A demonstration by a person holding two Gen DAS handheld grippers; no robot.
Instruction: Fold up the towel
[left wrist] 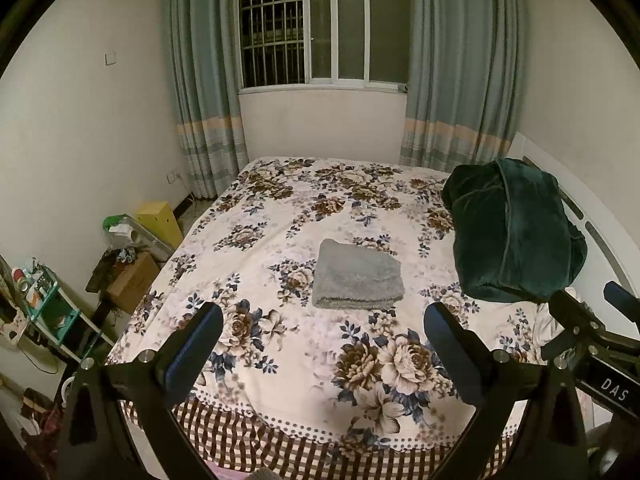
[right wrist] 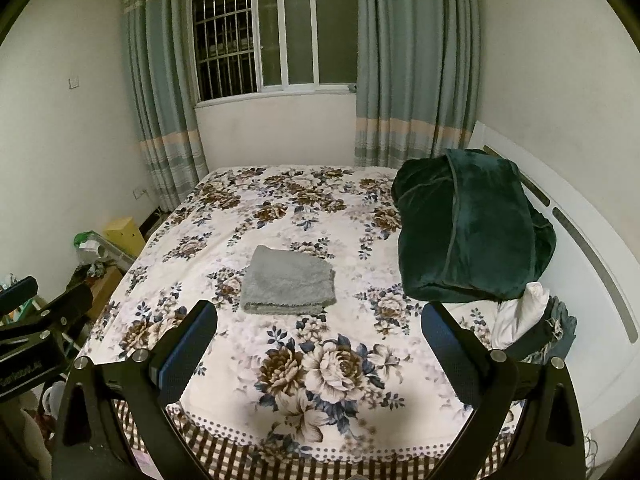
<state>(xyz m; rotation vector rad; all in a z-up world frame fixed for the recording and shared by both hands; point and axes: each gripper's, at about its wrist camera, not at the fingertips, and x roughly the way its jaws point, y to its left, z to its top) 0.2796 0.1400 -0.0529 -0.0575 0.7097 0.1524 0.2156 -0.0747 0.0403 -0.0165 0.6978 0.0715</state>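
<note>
A grey towel [left wrist: 357, 276] [right wrist: 288, 281] lies folded into a small thick rectangle in the middle of the bed [left wrist: 280, 360] [right wrist: 248, 368], which has a floral cover. My left gripper [left wrist: 324, 316] hangs open above the near part of the bed, well short of the towel, with nothing between its fingers. In the right wrist view, my right gripper [right wrist: 320, 314] also stands open and holds nothing, a little short of the towel's near edge. In the left wrist view, the right gripper's body [left wrist: 592, 332] shows at the right edge; the left gripper's body [right wrist: 40, 320] shows at the left edge of the right wrist view.
A dark green blanket [left wrist: 516, 236] [right wrist: 468, 232] is heaped at the bed's right side against the white headboard [right wrist: 592, 248]. White and grey cloths [right wrist: 532, 320] lie beside it. Boxes and a cluttered shelf [left wrist: 48, 304] stand on the floor to the left. A curtained window [left wrist: 324, 28] is behind.
</note>
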